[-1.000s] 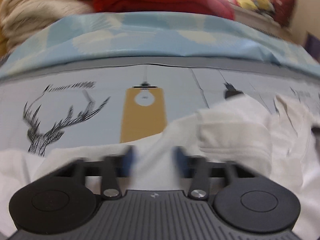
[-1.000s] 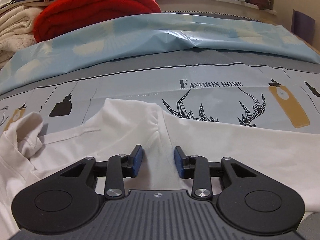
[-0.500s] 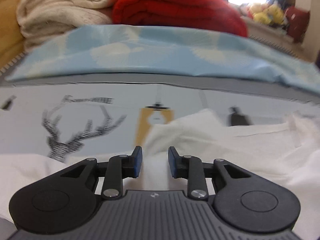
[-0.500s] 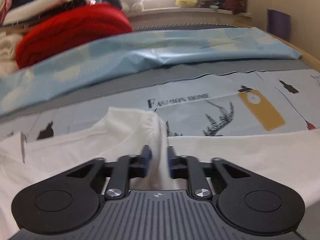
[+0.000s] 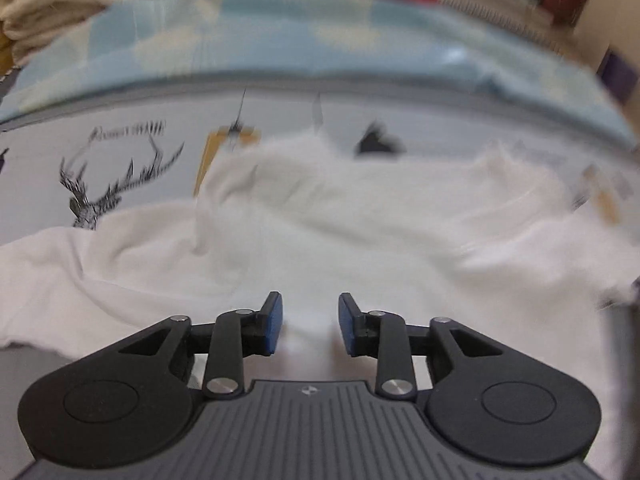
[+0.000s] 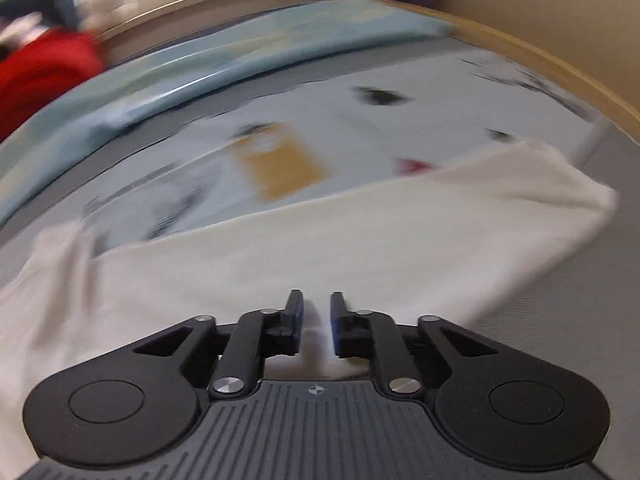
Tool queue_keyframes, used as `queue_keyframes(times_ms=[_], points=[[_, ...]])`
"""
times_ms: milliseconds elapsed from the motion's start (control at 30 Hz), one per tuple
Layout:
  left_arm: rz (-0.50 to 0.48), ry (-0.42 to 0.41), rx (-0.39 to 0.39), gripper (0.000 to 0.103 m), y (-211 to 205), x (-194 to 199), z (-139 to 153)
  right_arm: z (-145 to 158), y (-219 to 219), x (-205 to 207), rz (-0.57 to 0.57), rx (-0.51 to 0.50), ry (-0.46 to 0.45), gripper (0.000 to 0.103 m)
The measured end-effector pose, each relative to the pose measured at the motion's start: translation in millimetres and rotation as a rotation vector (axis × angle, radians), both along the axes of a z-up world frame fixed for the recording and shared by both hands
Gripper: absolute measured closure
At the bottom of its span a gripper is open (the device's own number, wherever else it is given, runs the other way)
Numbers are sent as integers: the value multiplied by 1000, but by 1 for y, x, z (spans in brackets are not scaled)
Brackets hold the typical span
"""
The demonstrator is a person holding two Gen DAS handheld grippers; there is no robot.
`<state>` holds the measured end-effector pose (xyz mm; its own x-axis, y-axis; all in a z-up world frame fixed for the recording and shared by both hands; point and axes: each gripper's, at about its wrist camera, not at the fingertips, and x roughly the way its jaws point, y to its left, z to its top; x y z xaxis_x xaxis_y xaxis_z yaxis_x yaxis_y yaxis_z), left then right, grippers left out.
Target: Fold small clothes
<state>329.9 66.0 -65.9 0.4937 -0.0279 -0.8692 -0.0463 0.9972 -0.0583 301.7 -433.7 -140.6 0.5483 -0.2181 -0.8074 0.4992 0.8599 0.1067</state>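
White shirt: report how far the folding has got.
Done: one part of the white shirt already lies doubled over its middle. In hand: the left gripper is opening, empty; the right gripper is closing over cloth. Left: the remaining folds; the far end lies spread.

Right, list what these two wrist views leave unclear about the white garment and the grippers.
- Left wrist: white garment smeared by motion blur; folds unreadable.
- Left wrist: left gripper opening, no cloth pinched.
- Right wrist: right gripper closing; blur hides whether its pads press the cloth.
- Right wrist: the garment's left part is cut off by the frame edge.
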Motion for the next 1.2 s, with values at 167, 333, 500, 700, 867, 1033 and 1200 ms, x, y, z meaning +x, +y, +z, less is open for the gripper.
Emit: queue_keyframes(times_ms=[167, 333, 500, 700, 867, 1033, 1200], points=[[1, -167, -40, 37, -34, -60, 38, -4, -93, -42, -198, 102, -86, 87], [-66, -48, 71, 41, -74, -46, 2, -10, -166, -72, -373, 98, -130, 75], [-2, -84, 64, 41, -71, -27, 15, -20, -212, -85, -461, 211, -234, 75], [-37, -80, 95, 41, -68, -22, 18, -36, -229, -83, -513, 268, -310, 97], [-7, -80, 59, 41, -54, -23, 23, -14, -231, -90, -608, 122, -395, 99], [-27, -58, 70, 41, -46, -27, 23, -26, -241, -96, -649, 111, -305, 98], [19, -69, 64, 41, -19, -33, 28, 6, -216, -82, -582, -53, -322, 98]])
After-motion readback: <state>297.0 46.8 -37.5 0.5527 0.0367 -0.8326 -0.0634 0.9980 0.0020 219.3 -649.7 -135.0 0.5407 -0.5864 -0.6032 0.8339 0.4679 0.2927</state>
